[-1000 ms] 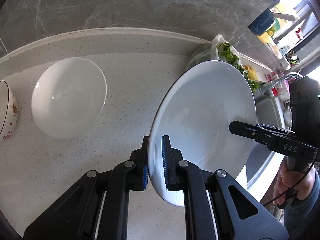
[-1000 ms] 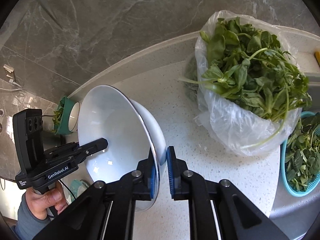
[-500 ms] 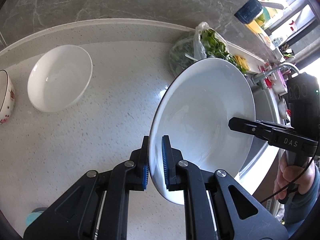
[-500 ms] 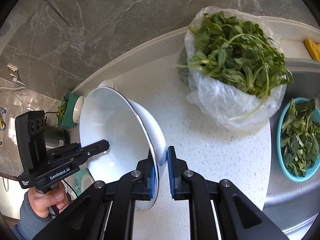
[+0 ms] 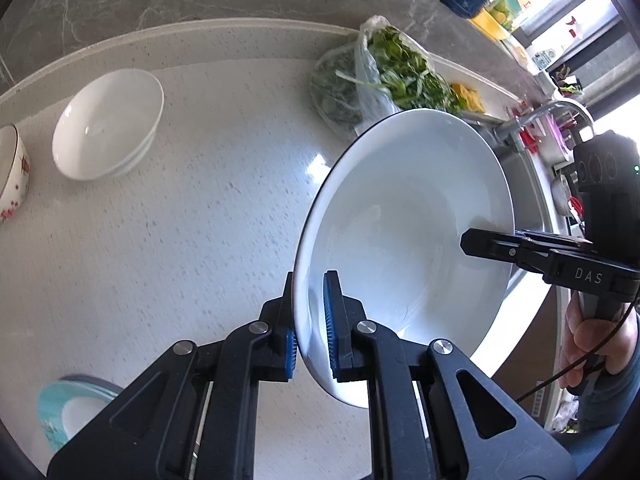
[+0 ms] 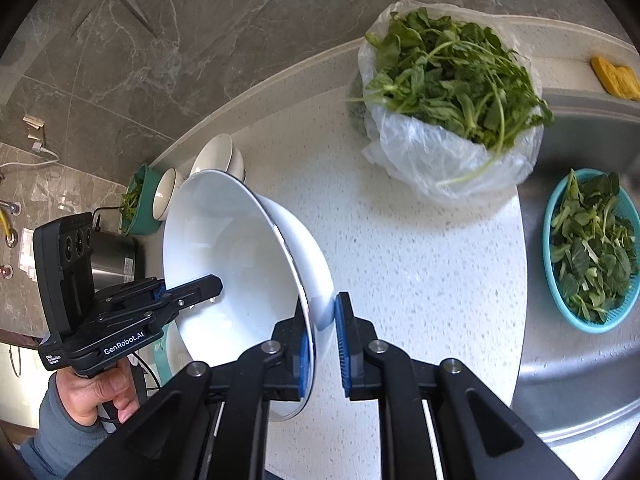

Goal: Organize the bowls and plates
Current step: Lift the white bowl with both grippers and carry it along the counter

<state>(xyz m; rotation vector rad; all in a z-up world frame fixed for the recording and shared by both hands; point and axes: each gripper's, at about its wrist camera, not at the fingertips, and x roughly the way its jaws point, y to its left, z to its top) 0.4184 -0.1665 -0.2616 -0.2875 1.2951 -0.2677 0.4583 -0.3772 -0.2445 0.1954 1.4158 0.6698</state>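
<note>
Bright daylight, fisheye-warped edges, glare on countertop (image 5: 320, 162).

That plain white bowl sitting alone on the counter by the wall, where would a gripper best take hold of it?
By the rim of the white bowl, coming down from above on the near side: one finger inside, one outside. It sits upright and open, its thin wall flares wide, and the patterned bowl crowds its left, so the near edge looks freest.

The large white bowl (image 5: 404, 216) now hangs farther from the small white bowl (image 5: 106, 124), seemingly higher above the worktop (image 5: 180, 240).
</note>
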